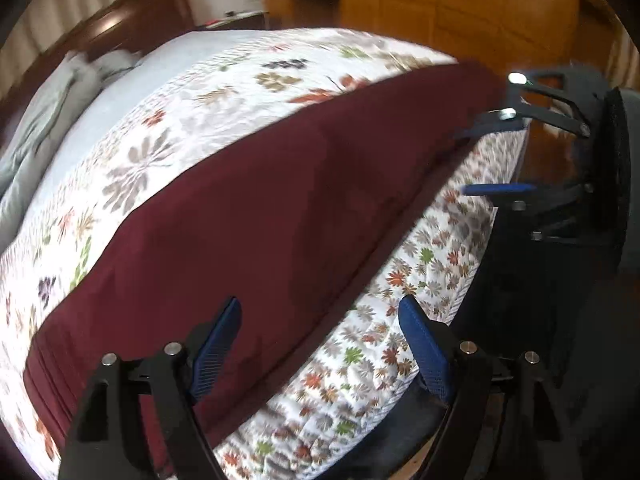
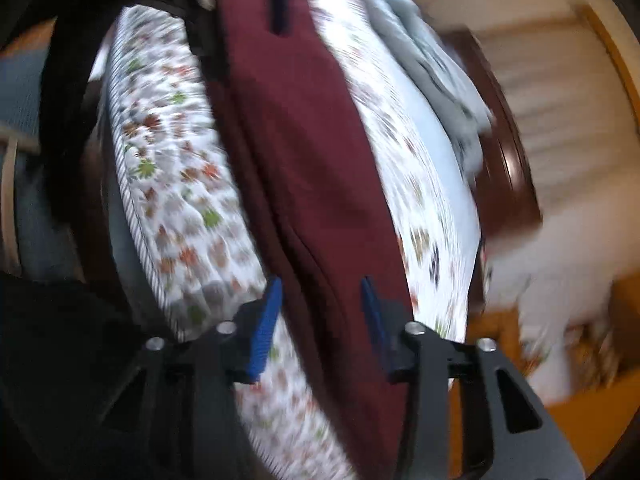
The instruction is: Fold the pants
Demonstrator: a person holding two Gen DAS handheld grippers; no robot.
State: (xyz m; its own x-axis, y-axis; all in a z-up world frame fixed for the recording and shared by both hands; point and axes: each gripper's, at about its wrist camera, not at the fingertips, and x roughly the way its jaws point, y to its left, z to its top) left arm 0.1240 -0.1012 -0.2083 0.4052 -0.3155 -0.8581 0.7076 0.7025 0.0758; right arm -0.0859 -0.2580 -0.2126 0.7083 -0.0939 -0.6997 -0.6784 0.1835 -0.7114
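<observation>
The maroon pants (image 1: pixel 256 208) lie folded lengthwise in a long strip on the floral bed quilt (image 1: pixel 200 80), near its front edge. My left gripper (image 1: pixel 320 316) is open over the waistband end, one blue pad (image 1: pixel 218 344) above the cloth, the other (image 1: pixel 424 348) over the quilt. My right gripper (image 1: pixel 480 156) shows at the far end, open at the leg end. In the right wrist view the pants (image 2: pixel 304 152) run away from my right gripper (image 2: pixel 322 308), which is open with its pads either side of the strip. The left gripper (image 2: pixel 248 4) shows at the top.
A grey-blue blanket (image 1: pixel 48 120) is bunched near the dark wooden headboard (image 1: pixel 132 20). A light wooden cabinet (image 1: pixel 440 0) stands beyond the bed. The quilt's piped edge (image 2: pixel 132 208) drops off beside the pants. Both views are motion-blurred.
</observation>
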